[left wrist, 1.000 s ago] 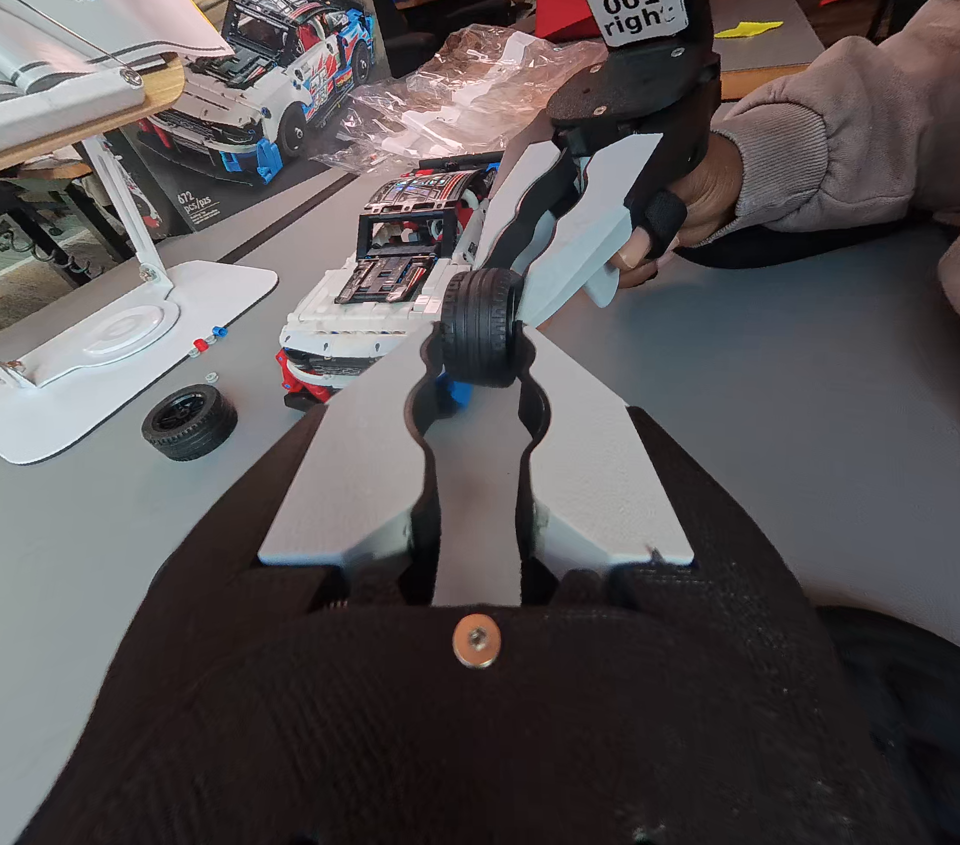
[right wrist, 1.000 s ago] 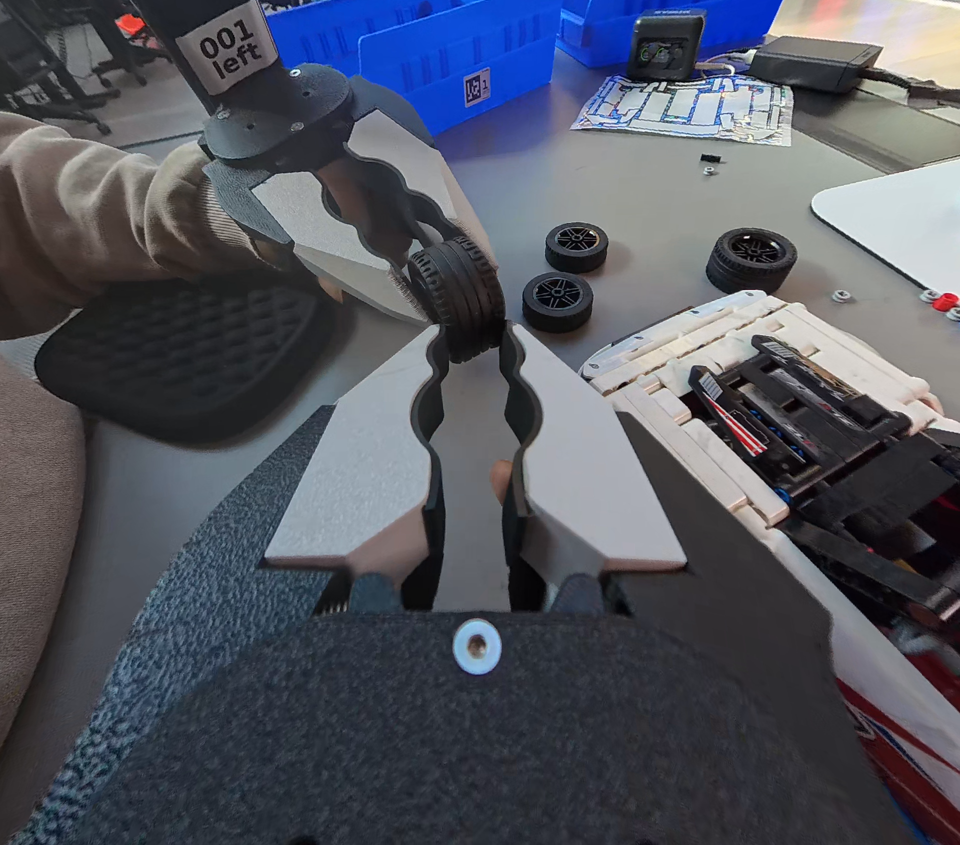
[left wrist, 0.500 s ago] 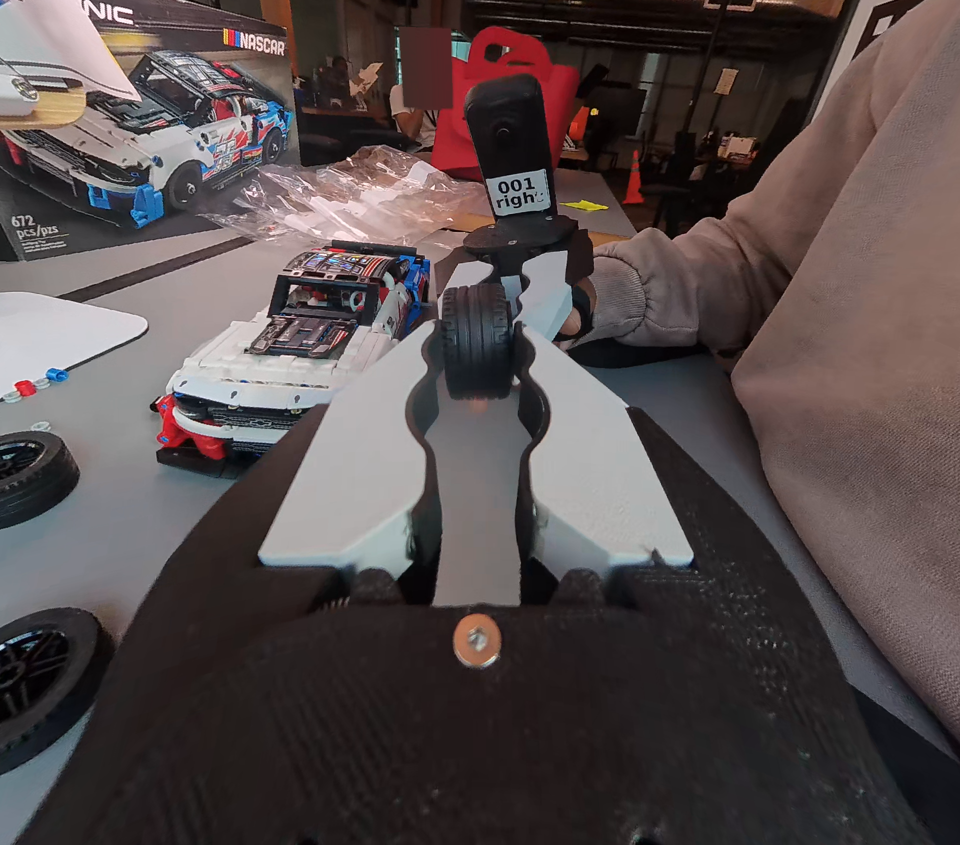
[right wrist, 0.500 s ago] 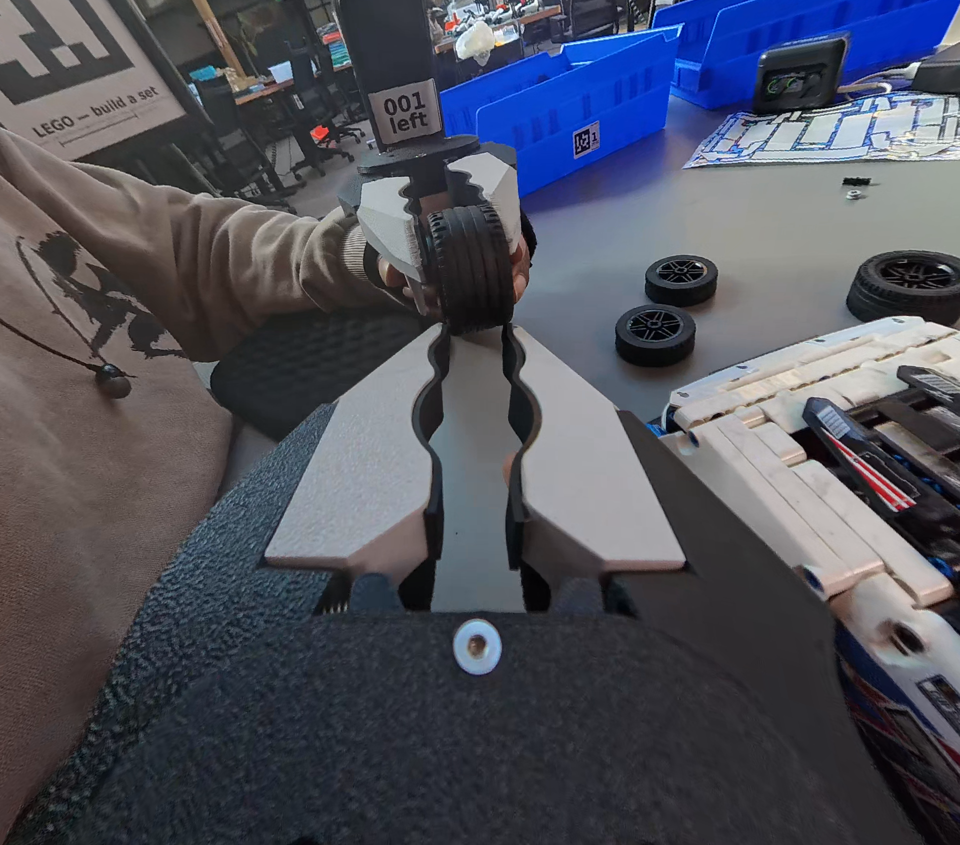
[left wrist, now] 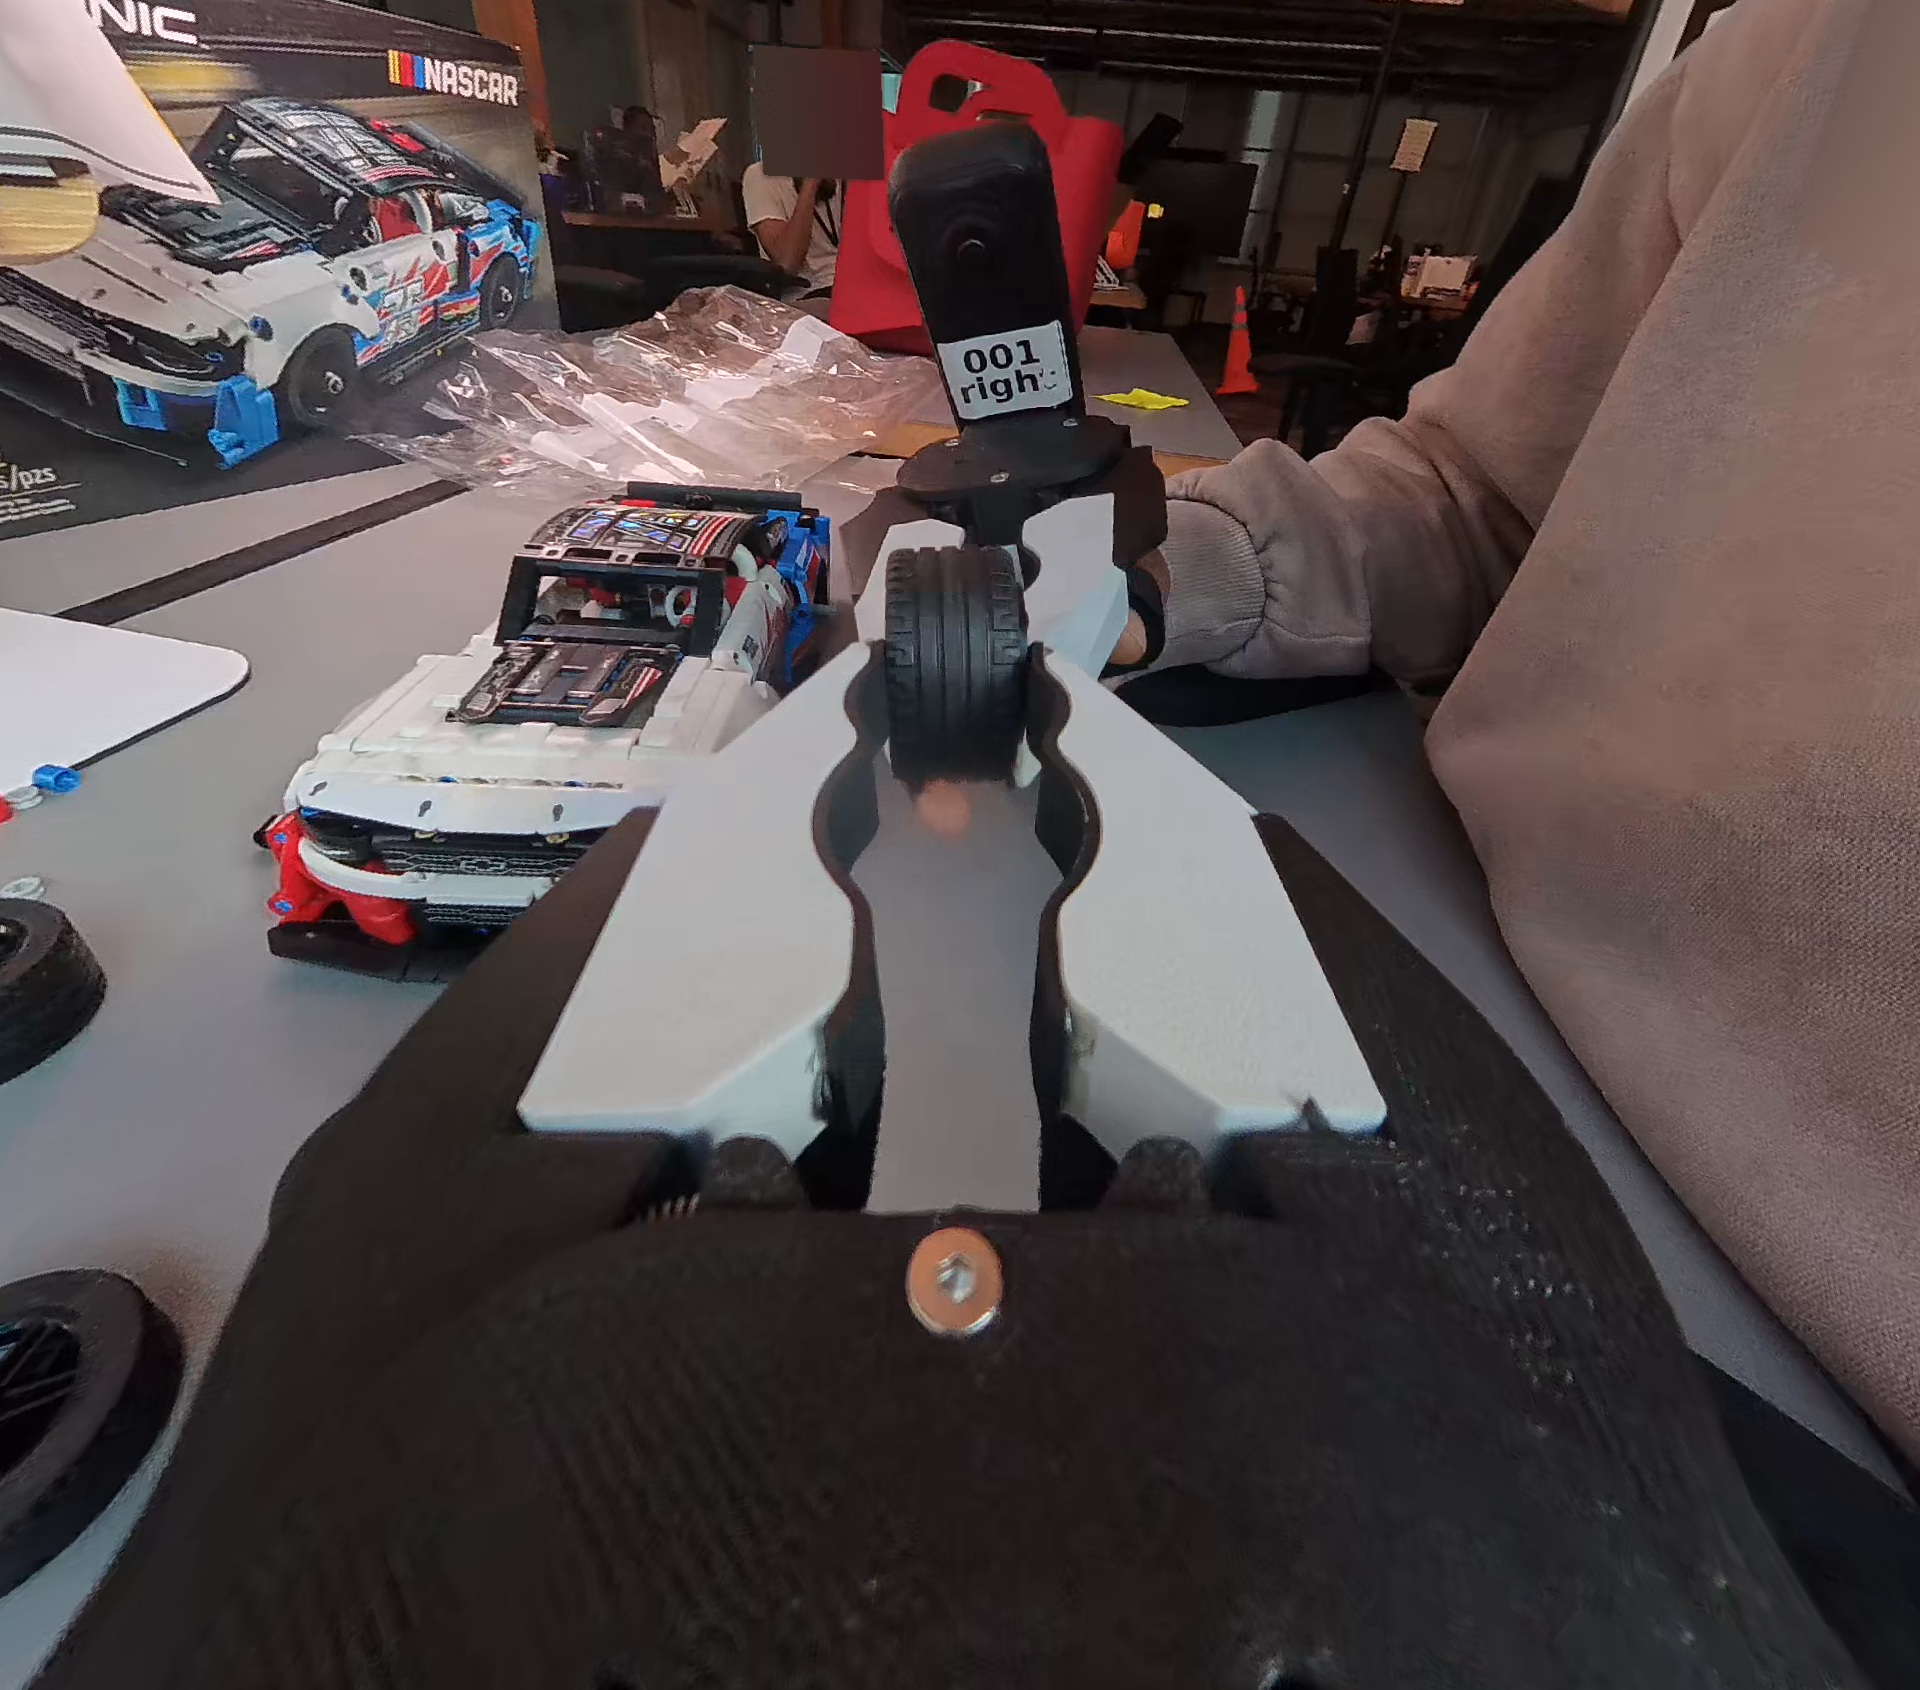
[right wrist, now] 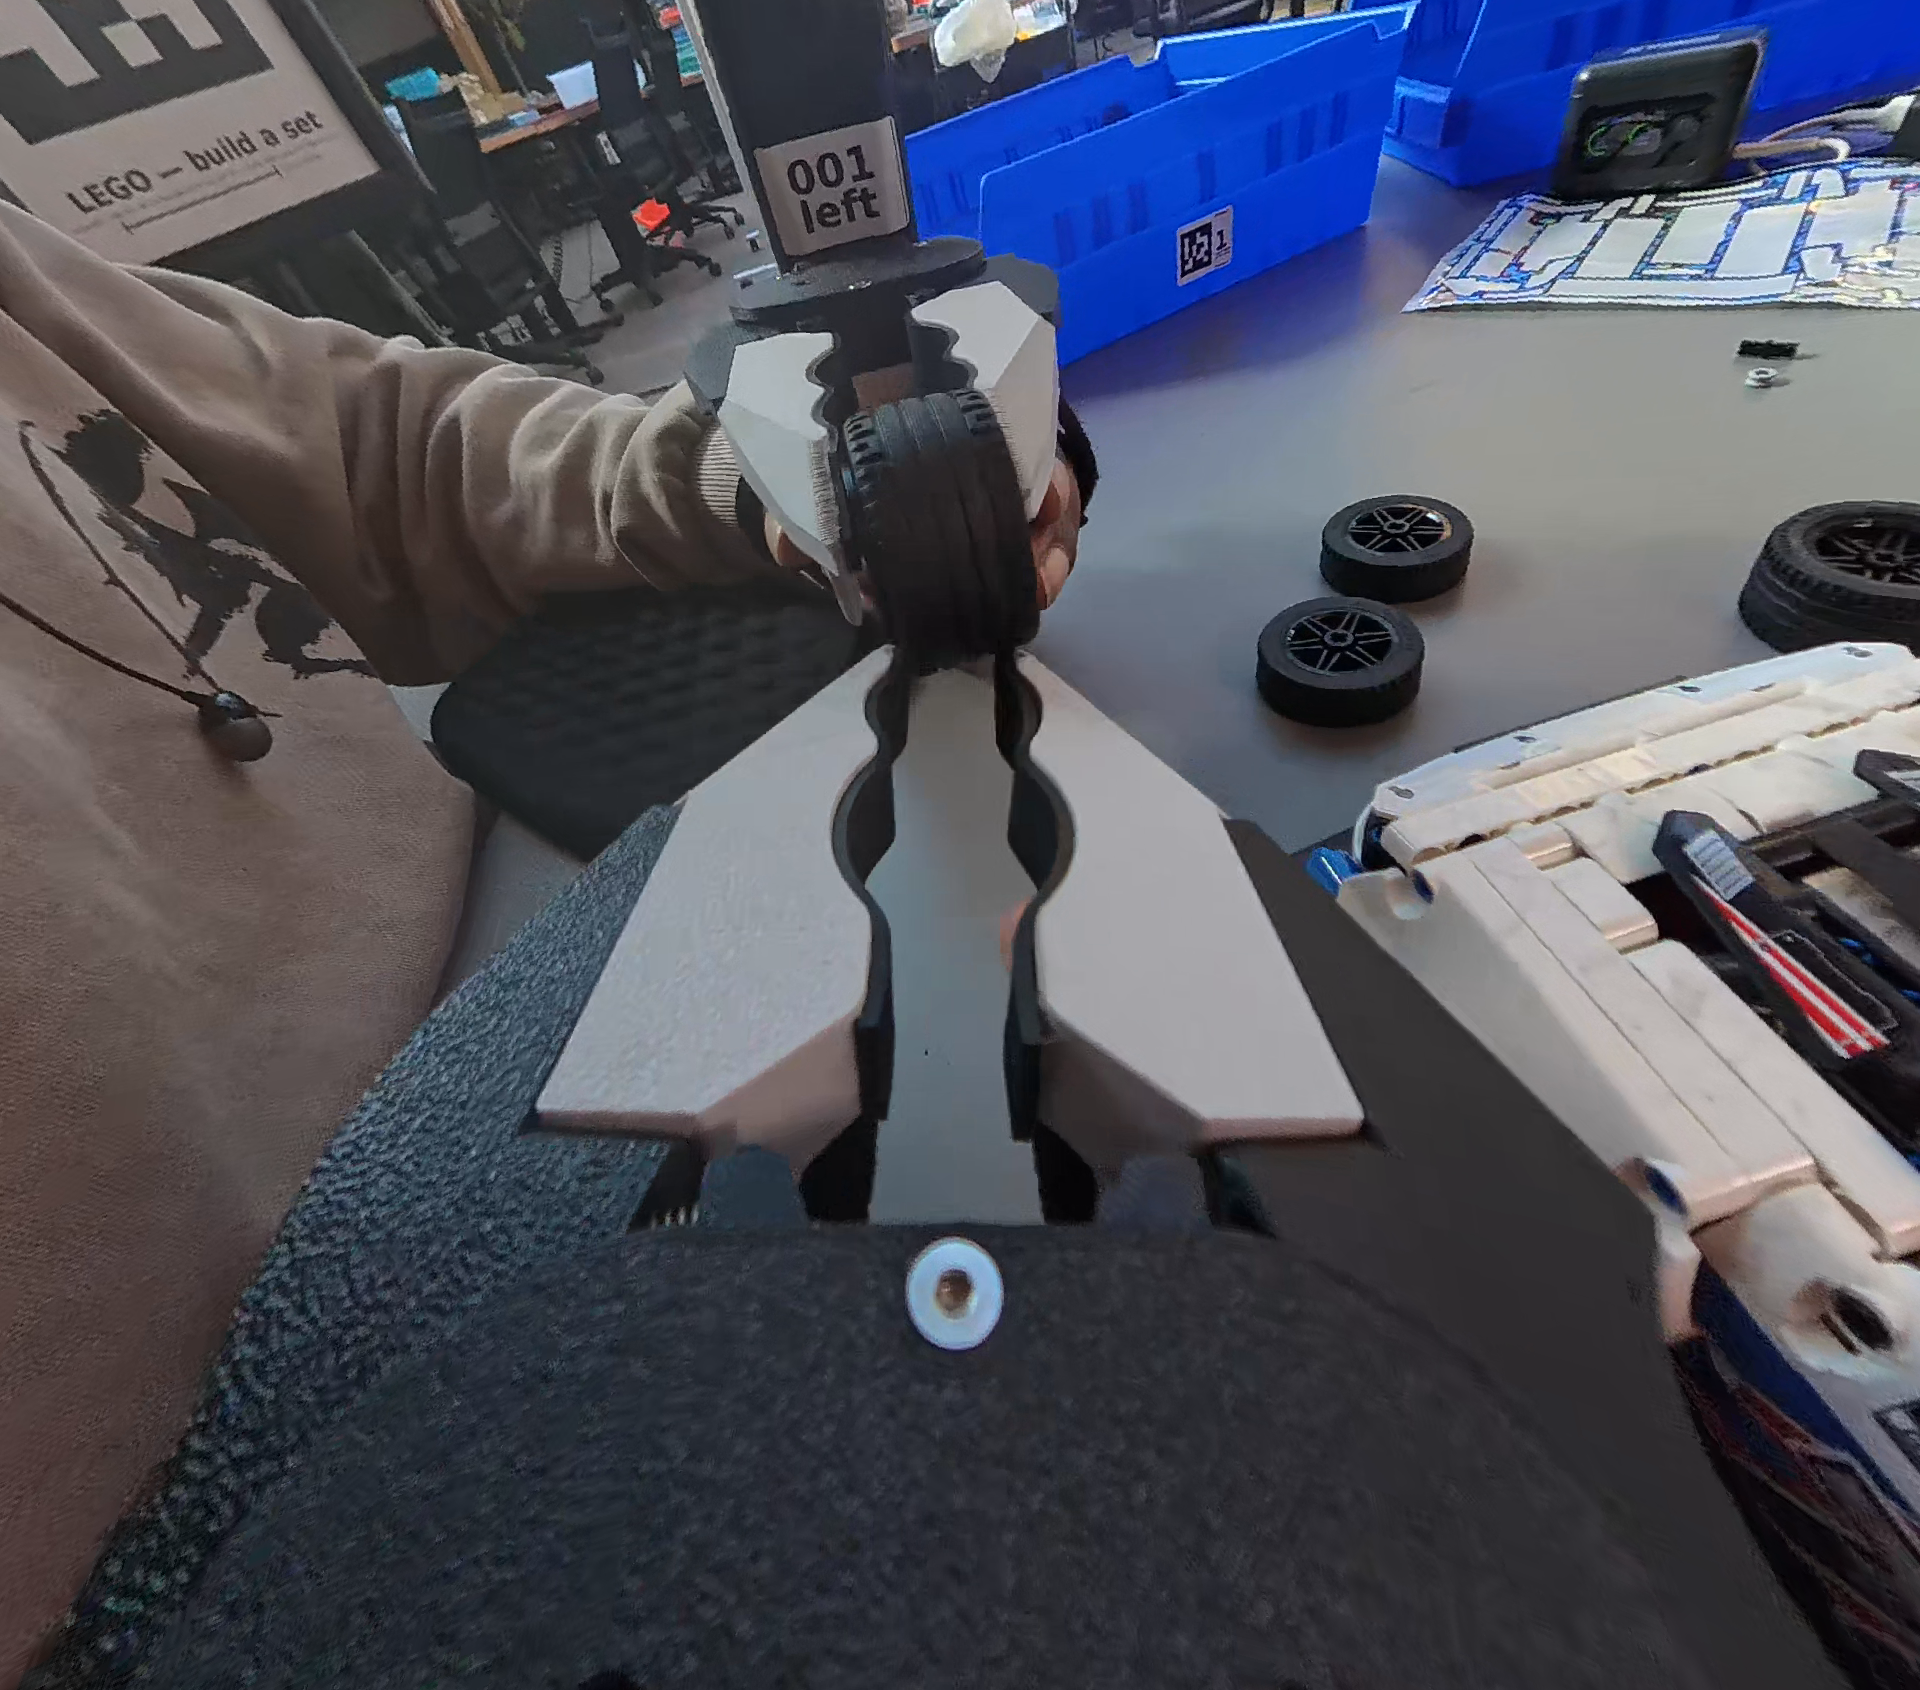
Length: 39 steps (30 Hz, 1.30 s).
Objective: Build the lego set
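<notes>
— What's in hand?
— My left tool (left wrist: pixel 951 684) pinches the tyre (left wrist: pixel 954 664) above the bench (left wrist: pixel 1351 861); my right tool (right wrist: pixel 951 664) touches it, half spread (grip unclear).
— Next?
— Wheels, I judge: carry it to the car (left wrist: pixel 540 726) and press it on squarely.

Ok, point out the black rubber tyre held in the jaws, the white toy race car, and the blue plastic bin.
black rubber tyre (left wrist: pixel 954 653), left wrist view, tread face
white toy race car (left wrist: pixel 488 736), left wrist view, bonnet
blue plastic bin (right wrist: pixel 1174 186), right wrist view, side wall
</notes>
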Available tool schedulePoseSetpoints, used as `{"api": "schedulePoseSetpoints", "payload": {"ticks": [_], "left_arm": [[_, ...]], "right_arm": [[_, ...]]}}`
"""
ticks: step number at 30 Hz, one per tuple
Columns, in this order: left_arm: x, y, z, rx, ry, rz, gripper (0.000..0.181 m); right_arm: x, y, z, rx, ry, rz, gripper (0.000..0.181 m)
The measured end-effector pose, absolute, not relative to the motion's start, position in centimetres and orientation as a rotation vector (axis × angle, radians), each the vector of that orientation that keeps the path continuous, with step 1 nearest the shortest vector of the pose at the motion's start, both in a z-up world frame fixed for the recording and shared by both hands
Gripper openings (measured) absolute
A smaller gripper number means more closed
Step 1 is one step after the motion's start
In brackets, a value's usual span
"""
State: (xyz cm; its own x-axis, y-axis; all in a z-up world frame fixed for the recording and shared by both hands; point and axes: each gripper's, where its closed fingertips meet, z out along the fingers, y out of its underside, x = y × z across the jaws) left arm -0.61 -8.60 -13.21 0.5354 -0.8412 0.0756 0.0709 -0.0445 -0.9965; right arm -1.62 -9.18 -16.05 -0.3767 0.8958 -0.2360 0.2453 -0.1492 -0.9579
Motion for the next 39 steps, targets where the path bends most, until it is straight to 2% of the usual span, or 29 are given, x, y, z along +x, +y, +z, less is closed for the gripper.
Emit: {"api": "schedulePoseSetpoints", "payload": {"ticks": [3,9,10,12,14,15,17,20,26,28,30,39], "left_arm": [[-1.0,-8.2,-13.4,-1.445,0.705,-0.807,0.025],[-0.8,-8.3,-13.6,-1.449,0.723,-0.78,0.024],[-0.9,-8.3,-13.5,-1.445,0.715,-0.792,0.024],[-1.1,-8.4,-13.2,-1.432,0.703,-0.814,0.024],[-0.8,-8.7,-13.1,-1.419,0.721,-0.831,0.024],[-0.5,-8.9,-13.3,-1.419,0.737,-0.835,0.024],[-0.1,-9.1,-13.6,-1.423,0.765,-0.828,0.024],[-0.6,-8.7,-13.4,-1.43,0.728,-0.819,0.024],[-0.7,-8.6,-13.2,-1.422,0.715,-0.827,0.024],[-0.9,-8.6,-13.0,-1.414,0.701,-0.847,0.023],[-0.8,-8.7,-13.1,-1.412,0.71,-0.847,0.023],[0.3,-10.3,-12.7,-1.379,0.747,-1.062,0.024]], "right_arm": [[-1.3,-8.7,-15.5,-1.286,-1.559,1.569,0.0],[-1.2,-8.7,-16.2,-1.289,-1.608,1.493,0.0],[-1.2,-8.6,-16.1,-1.285,-1.595,1.497,0.005],[-1.3,-8.7,-16.4,-1.305,-1.606,1.5,0.036],[-1.6,-9.1,-16.6,-1.318,-1.613,1.522,0.046],[-1.8,-9.5,-16.5,-1.306,-1.619,1.526,0.041],[-2.1,-9.8,-16.2,-1.274,-1.625,1.508,0.016],[-1.9,-9.5,-15.4,-1.274,-1.582,1.542,0.0],[-1.5,-9.4,-15.8,-1.29,-1.601,1.524,0.0],[-1.5,-9.3,-15.8,-1.296,-1.599,1.533,0.032],[-1.7,-9.4,-15.6,-1.3,-1.577,1.554,0.043],[-1.0,-10.8,-13.7,-1.173,-1.563,1.746,0.029]]}}
